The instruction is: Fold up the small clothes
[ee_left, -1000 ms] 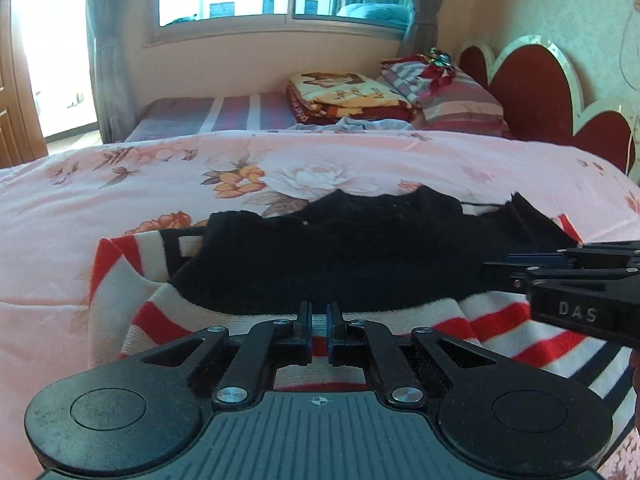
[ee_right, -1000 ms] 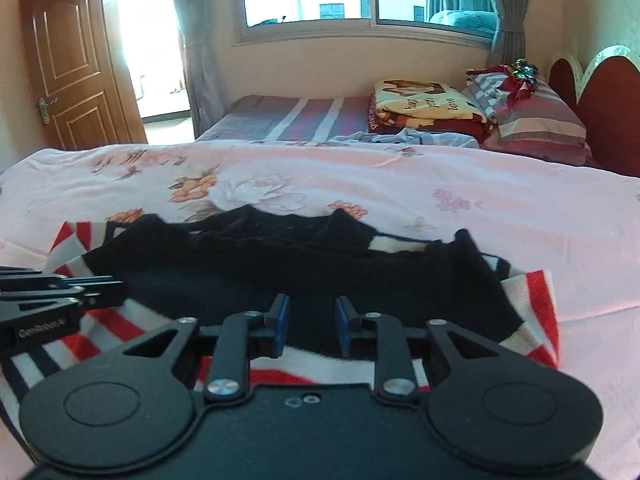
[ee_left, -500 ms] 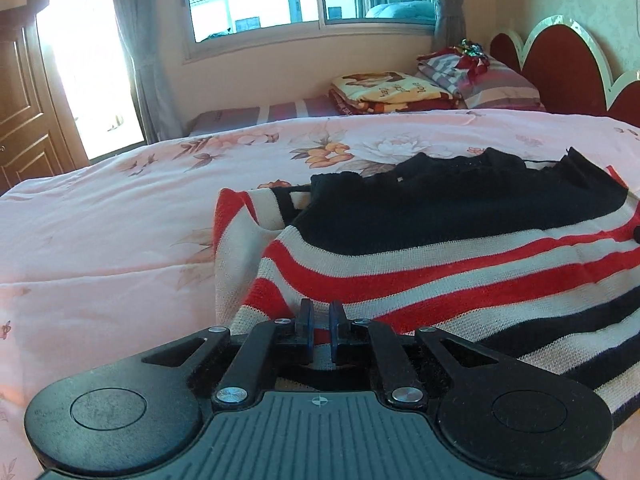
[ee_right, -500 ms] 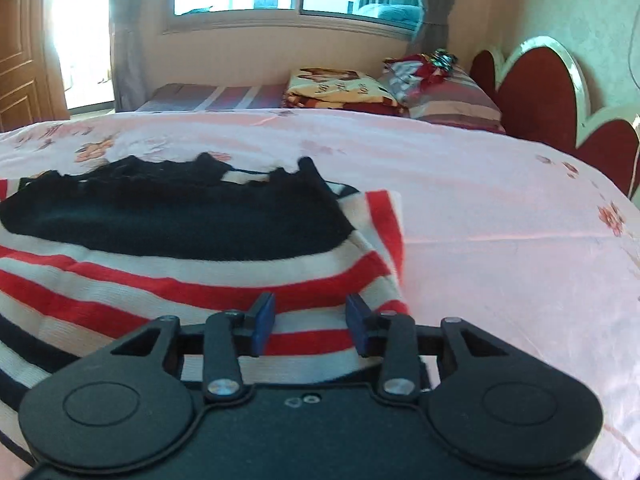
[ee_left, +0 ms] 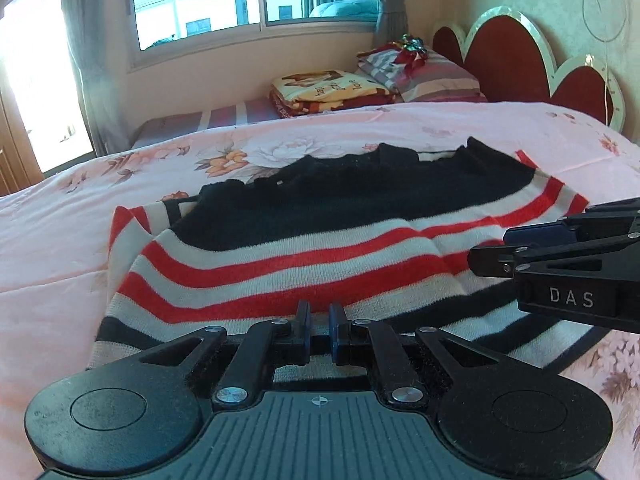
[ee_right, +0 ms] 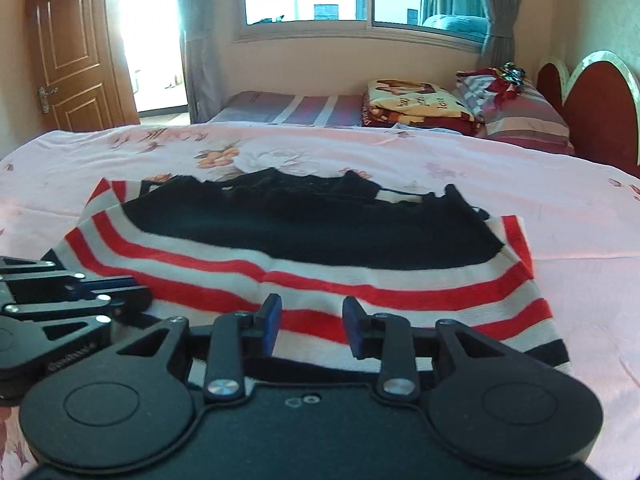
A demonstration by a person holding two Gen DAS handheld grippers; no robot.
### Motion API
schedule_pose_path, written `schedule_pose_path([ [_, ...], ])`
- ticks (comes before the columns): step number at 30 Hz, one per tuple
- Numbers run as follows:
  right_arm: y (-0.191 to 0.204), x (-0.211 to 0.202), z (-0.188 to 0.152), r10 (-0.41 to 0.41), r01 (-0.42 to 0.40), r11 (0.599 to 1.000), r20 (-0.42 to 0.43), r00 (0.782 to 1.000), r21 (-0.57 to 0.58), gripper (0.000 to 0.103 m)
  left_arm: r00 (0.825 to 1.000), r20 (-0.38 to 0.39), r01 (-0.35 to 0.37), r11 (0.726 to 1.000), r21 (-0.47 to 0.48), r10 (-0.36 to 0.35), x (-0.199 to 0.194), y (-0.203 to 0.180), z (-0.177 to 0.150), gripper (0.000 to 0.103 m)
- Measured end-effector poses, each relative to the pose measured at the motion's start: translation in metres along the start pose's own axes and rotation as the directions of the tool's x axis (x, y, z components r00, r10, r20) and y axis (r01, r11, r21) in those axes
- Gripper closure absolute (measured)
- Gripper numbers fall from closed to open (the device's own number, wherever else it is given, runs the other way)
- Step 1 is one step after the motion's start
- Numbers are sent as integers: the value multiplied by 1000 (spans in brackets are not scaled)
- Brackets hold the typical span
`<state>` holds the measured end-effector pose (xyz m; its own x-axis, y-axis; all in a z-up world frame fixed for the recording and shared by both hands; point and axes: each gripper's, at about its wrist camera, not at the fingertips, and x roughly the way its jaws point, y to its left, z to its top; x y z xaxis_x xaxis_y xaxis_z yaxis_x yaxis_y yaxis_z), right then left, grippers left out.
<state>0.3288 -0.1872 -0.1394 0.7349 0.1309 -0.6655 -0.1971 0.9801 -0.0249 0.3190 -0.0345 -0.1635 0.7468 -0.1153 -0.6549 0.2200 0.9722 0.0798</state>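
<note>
A knitted sweater with a black top and red, white and black stripes lies flat on the pink floral bedsheet. My left gripper hovers over its near striped hem, fingers almost together and nothing seen pinched. In from the right reaches my right gripper, low over the sweater's right side. In the right wrist view the right gripper stands open above the sweater, with stripes showing through the gap between its fingers. The left gripper sits at that view's left edge over the sweater's left corner.
Beyond the pink bed is a second mattress with a folded blanket and striped pillows. A red scalloped headboard lines the right wall. A wooden door stands at the far left, beside a window.
Both grippers swung outward and came back, now nearer the sweater's near hem, so more stripes show. The right gripper's jaws stand wider than a second ago.
</note>
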Motion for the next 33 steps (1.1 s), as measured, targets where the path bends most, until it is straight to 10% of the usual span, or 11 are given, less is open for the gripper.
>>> schedule_pose_path([
  [14, -58, -15, -28, -138, 142, 985, -45, 989, 98, 66, 995, -31, -93, 990, -110, 90, -17, 41, -24, 94],
  [33, 5, -32, -23, -2, 3, 998, -13, 1000, 67, 65, 998, -54, -23, 988, -152, 15, -31, 1, -13, 92],
])
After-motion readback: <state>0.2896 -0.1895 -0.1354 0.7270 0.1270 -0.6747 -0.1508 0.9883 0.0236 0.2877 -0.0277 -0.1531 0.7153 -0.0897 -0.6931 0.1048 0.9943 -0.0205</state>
